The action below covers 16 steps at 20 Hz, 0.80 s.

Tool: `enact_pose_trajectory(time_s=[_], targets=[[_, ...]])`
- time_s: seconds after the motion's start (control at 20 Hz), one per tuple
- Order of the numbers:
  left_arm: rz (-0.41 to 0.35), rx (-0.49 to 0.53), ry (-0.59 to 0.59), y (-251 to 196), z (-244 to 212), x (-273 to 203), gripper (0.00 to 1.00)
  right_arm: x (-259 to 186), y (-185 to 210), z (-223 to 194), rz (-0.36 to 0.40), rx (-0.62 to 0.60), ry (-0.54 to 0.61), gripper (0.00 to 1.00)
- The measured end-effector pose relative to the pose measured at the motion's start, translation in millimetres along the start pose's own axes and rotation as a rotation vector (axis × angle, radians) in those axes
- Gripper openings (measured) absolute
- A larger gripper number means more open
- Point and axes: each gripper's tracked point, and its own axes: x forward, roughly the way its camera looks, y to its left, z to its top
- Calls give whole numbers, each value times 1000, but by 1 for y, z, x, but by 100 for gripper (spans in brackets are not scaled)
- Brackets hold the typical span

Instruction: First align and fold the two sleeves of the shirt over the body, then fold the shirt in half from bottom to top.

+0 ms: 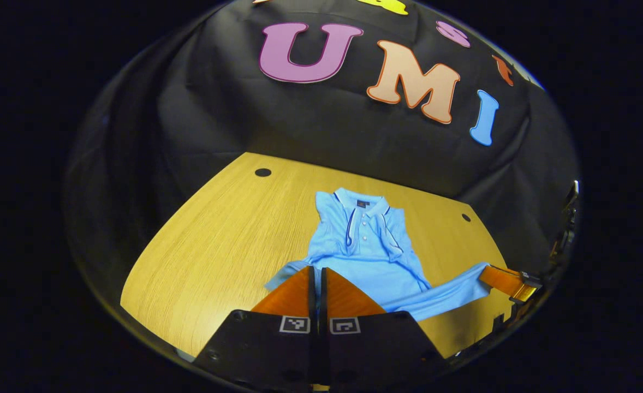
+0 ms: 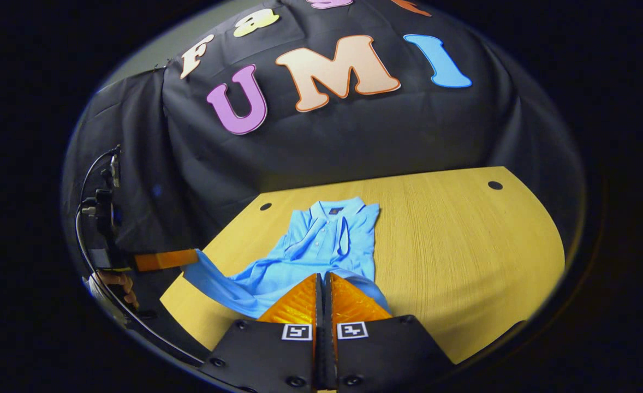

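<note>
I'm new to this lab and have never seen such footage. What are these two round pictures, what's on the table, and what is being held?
No robot here: a person carries a pair of hand-held tongs in each hand, each with a camera looking along its two fingers. The left gripper view shows the left tongs below, the right gripper view the right tongs. On the wooden table lies a light blue polo shirt, sleeves already folded over the body. Both tongs are closed on the shirt's bottom hem, one at each corner, which looks lifted.

Dim booth, evenly lit table, sharp centre, fisheye-warped edges
</note>
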Motion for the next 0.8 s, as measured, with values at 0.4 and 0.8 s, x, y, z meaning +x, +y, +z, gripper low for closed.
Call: enact_pose_trajectory(time_s=[0.4,0.8], targets=[[-123,45,-48,-7,89,99,0,81,-25,81,-141,27,-127,2],[-136,66,2,12,106,216,0,195,-65,94,-252,15,-121,2]])
